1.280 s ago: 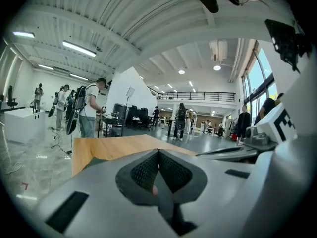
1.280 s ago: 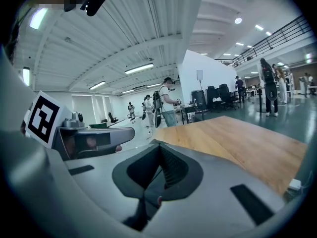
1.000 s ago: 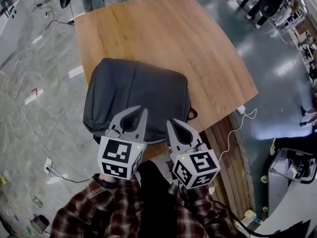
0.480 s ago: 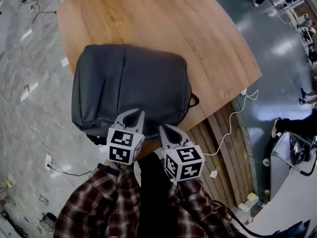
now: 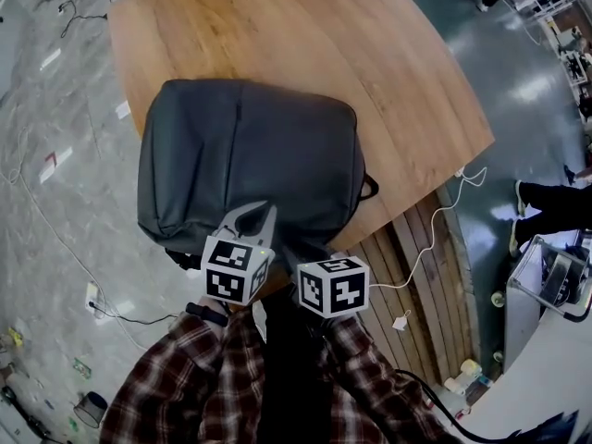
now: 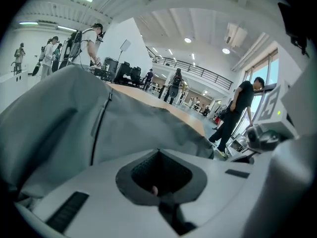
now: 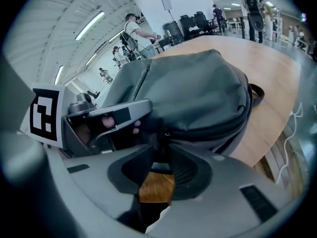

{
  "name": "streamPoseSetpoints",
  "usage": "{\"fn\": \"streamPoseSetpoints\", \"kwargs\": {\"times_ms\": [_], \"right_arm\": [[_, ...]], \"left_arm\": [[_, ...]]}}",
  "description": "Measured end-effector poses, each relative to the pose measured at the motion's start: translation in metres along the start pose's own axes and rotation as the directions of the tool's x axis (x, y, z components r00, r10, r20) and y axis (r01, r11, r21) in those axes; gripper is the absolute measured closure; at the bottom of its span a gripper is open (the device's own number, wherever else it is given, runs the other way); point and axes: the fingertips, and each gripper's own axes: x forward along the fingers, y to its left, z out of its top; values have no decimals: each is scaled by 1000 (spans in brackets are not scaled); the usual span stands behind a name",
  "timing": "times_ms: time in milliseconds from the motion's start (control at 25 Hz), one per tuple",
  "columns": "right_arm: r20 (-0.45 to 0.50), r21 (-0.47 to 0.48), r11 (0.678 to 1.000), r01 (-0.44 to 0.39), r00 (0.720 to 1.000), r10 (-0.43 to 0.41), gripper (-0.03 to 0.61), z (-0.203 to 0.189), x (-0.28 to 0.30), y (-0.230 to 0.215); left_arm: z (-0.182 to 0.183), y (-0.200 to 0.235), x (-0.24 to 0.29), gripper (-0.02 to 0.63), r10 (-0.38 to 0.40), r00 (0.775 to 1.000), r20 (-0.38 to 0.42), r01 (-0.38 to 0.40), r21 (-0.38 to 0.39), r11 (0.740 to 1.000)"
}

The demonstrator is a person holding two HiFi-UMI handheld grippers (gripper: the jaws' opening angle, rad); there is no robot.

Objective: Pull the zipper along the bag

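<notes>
Bag [image 5: 250, 146], one grey backpack, lies flat at the near edge of the desk [image 5: 370, 54]. I've got two grippers on it. The right gripper [image 7: 161, 134] has its fingers pinched on what looks like the dark zipper pull [image 7: 163, 128], ready to drag. The left gripper [image 5: 259, 215] has fingers closed and empty, pressed against the fabric, probably to steady it.

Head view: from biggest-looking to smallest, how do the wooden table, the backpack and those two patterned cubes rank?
1. wooden table
2. grey backpack
3. left marker cube and right marker cube: alike, no ranking between them. Both are nearest the camera, which flatters their size.
</notes>
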Motion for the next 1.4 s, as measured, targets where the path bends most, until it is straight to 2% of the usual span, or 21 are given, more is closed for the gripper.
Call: {"fn": "streamPoseSetpoints", "kwargs": {"times_ms": [160, 480, 560, 640, 760, 920, 1000, 1160, 1280, 1400], "right_arm": [[-11, 7, 999, 32, 999, -32, 486, 1, 6, -1], [19, -70, 978, 196, 981, -195, 483, 5, 16, -4], [37, -86, 975, 204, 979, -202, 510, 6, 12, -4], [51, -65, 980, 187, 982, -183, 537, 5, 10, -4], [54, 22, 992, 121, 991, -122, 550, 6, 8, -5], [60, 129, 991, 32, 997, -40, 558, 5, 3, -4], [52, 192, 981, -34, 998, 24, 561, 4, 1, -3], [30, 311, 939, -147, 989, 145, 561, 5, -1, -4], [25, 284, 951, -123, 992, 121, 565, 6, -2, -5], [12, 159, 987, -20, 1000, 19, 565, 6, -2, -4]], "left_arm": [[0, 0, -1, 601, -11, 1000, 0, 11, 0, 1000], [0, 1, -3, 603, -61, 998, 6, 61, -49, 997], [0, -1, -2, 603, -59, 998, 4, 59, -46, 997], [0, -2, -2, 603, -61, 998, 2, 61, -43, 997], [1, -1, -1, 603, -66, 998, 5, 66, -42, 997], [0, -1, -1, 602, -67, 998, 3, 67, -38, 997], [-1, -1, -1, 602, -65, 998, -1, 65, -33, 997], [-2, -1, 0, 603, -65, 998, -7, 65, -27, 998], [-2, -2, 0, 603, -67, 998, -8, 66, -29, 997], [-1, -3, 1, 603, -65, 998, -7, 65, -18, 998]]}}
